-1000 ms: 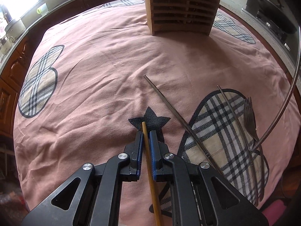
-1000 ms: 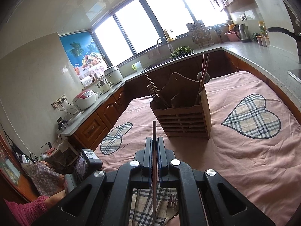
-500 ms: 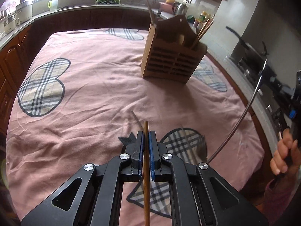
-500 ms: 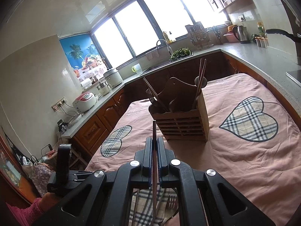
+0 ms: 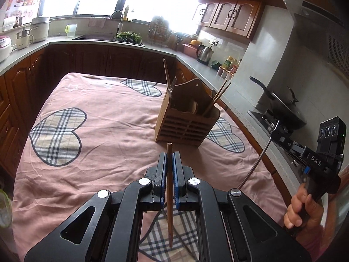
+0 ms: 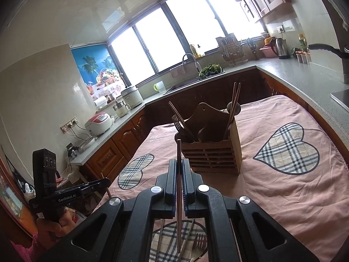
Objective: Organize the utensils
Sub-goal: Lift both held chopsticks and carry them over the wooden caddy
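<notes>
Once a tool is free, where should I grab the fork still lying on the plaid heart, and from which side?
Take the fork by its handle, not the tines, coming straight down from above. It lies flat on the tablecloth with its tines pointing away from the camera and metal chopsticks close on its left, so close across the handle's narrow width. Much of the handle is hidden here.

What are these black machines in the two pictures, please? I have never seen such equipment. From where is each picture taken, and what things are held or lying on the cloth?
No robot: a person holds two hand grippers, each with its own camera looking along its fingers. The left gripper is shut on a wooden chopstick. The right gripper is shut on a metal chopstick. A wooden utensil holder stands on the pink cloth. A fork lies below the right gripper.
</notes>
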